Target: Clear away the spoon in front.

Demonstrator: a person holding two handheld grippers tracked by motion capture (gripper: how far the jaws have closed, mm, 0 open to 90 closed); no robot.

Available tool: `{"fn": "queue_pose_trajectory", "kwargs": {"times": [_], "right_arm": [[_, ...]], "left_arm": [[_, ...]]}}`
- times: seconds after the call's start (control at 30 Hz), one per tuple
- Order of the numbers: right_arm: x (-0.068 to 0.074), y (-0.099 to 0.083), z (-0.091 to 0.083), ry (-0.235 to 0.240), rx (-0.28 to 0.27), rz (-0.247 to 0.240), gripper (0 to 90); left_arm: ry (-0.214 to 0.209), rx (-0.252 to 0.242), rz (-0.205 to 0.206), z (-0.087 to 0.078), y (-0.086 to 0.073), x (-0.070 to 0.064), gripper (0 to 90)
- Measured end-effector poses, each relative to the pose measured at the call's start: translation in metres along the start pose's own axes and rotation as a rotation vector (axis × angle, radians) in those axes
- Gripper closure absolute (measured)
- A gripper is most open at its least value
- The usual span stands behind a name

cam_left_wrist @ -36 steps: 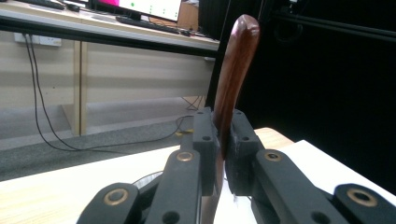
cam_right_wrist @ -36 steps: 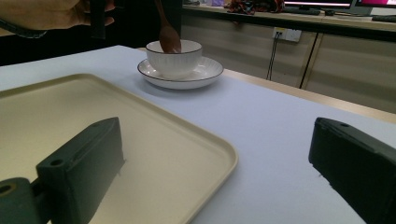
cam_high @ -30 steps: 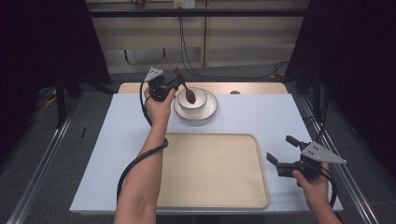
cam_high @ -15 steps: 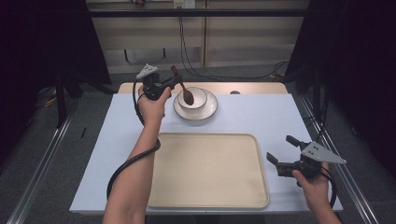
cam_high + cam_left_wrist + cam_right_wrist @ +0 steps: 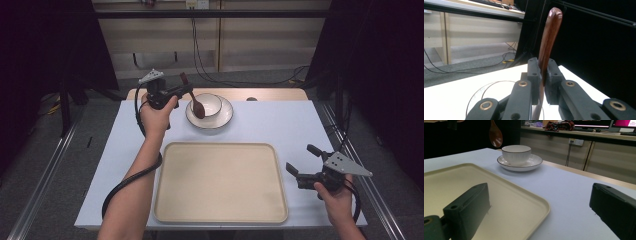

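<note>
**Spoon held above the bowl's left edge**

While the left gripper point(image 5: 186, 91) hangs over the far left part of the table, its jaws are pressed tight on the handle of a brown wooden spoon point(image 5: 192, 98). In the left gripper view the handle rises steeply between the two black jaws, its rounded end well above them. From the high view the spoon slants down to the right, and its dark scoop lies over the left rim of the white bowl point(image 5: 209, 104); whether it touches the rim I cannot tell from there. The right gripper view shows the scoop hanging in the air, just left of the bowl and above it. The bowl stands on a white saucer point(image 5: 224, 118) with a thin dark edge, at the far side of the pale blue table point(image 5: 280, 122).

Nearer to the person lies a cream tray point(image 5: 220, 182) with nothing on it. The right gripper point(image 5: 303, 161) is low beside the tray's right edge, well apart from the bowl, with its jaws spread wide and gripping nothing.
</note>
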State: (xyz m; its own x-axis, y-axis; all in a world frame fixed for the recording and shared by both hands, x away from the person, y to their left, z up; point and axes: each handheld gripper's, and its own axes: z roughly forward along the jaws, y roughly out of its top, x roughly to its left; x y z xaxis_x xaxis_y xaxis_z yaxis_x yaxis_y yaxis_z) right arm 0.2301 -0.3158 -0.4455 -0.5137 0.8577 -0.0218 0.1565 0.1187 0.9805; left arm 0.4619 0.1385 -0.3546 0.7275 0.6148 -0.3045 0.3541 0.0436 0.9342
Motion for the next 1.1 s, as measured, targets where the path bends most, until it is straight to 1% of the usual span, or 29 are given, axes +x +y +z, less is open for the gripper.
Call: {"fn": "queue_pose_trajectory", "kwargs": {"times": [0.1,0.23,0.27,0.3,0.33,0.37,0.4,0.47,0.5,0.53,0.6,0.63,0.67,0.7,0.77,0.83,0.93,1.0,1.03,1.1], "right_arm": [[0.000,0.000,0.000,-0.001,-0.003,-0.003,2.6],[0.000,0.000,-0.001,-0.005,-0.004,0.006,2.6],[0.001,0.000,-0.001,-0.005,-0.004,0.007,2.6],[0.001,0.000,0.000,-0.001,-0.007,0.004,2.6],[0.001,0.000,0.000,0.001,-0.004,0.000,2.6],[0.001,0.000,-0.001,0.001,-0.005,0.000,2.6],[0.001,0.000,-0.001,0.002,-0.005,0.000,2.6],[0.000,0.001,-0.001,-0.002,-0.003,-0.002,2.6],[0.000,0.001,-0.001,-0.002,-0.003,-0.001,2.6],[0.001,0.001,-0.001,-0.005,-0.004,0.001,2.6],[0.000,0.001,-0.001,-0.003,-0.005,-0.001,2.6],[0.000,0.001,-0.001,-0.004,-0.005,-0.002,2.6],[0.000,0.001,-0.001,-0.004,-0.006,-0.002,2.6],[0.000,0.001,-0.001,-0.004,-0.006,-0.005,2.6],[0.000,0.001,-0.001,-0.001,-0.006,-0.006,2.6],[0.000,0.001,-0.001,0.000,-0.003,-0.005,2.6],[0.001,0.001,-0.001,0.003,0.000,-0.002,2.7],[0.001,0.001,-0.001,0.003,0.000,-0.003,2.7],[0.001,0.001,-0.001,0.003,0.000,-0.002,2.7],[0.001,0.001,-0.001,0.001,0.001,-0.003,2.7]], "left_arm": [[-0.012,0.013,-0.007,-0.004,0.000,-0.003,84.0],[-0.035,0.029,-0.019,-0.008,0.000,-0.007,84.0],[-0.045,0.031,-0.032,-0.009,0.000,-0.008,84.0],[-0.042,0.039,-0.030,-0.010,0.000,-0.009,84.0],[-0.053,0.040,-0.033,-0.011,0.000,-0.009,84.1],[-0.059,0.051,-0.032,-0.012,0.000,-0.010,84.0],[-0.059,0.048,-0.036,-0.013,0.000,-0.011,84.1],[-0.062,0.056,-0.032,-0.015,-0.001,-0.012,84.1],[-0.061,0.063,-0.024,-0.016,-0.001,-0.012,84.1],[-0.065,0.059,-0.033,-0.016,-0.002,-0.013,84.1],[-0.068,0.062,-0.033,-0.019,-0.004,-0.014,84.1],[-0.070,0.069,-0.025,-0.020,-0.004,-0.014,84.1],[-0.071,0.066,-0.028,-0.021,-0.005,-0.015,84.1],[-0.072,0.076,-0.019,-0.022,-0.006,-0.015,84.1],[-0.076,0.083,-0.027,-0.023,-0.007,-0.017,84.1],[-0.079,0.099,-0.018,-0.024,-0.009,-0.018,84.1],[-0.089,0.112,-0.022,-0.026,-0.011,-0.020,84.0],[-0.102,0.121,-0.022,-0.028,-0.013,-0.021,84.0],[-0.101,0.131,-0.022,-0.028,-0.013,-0.022,84.0],[-0.117,0.150,-0.020,-0.029,-0.015,-0.024,84.1]]}}
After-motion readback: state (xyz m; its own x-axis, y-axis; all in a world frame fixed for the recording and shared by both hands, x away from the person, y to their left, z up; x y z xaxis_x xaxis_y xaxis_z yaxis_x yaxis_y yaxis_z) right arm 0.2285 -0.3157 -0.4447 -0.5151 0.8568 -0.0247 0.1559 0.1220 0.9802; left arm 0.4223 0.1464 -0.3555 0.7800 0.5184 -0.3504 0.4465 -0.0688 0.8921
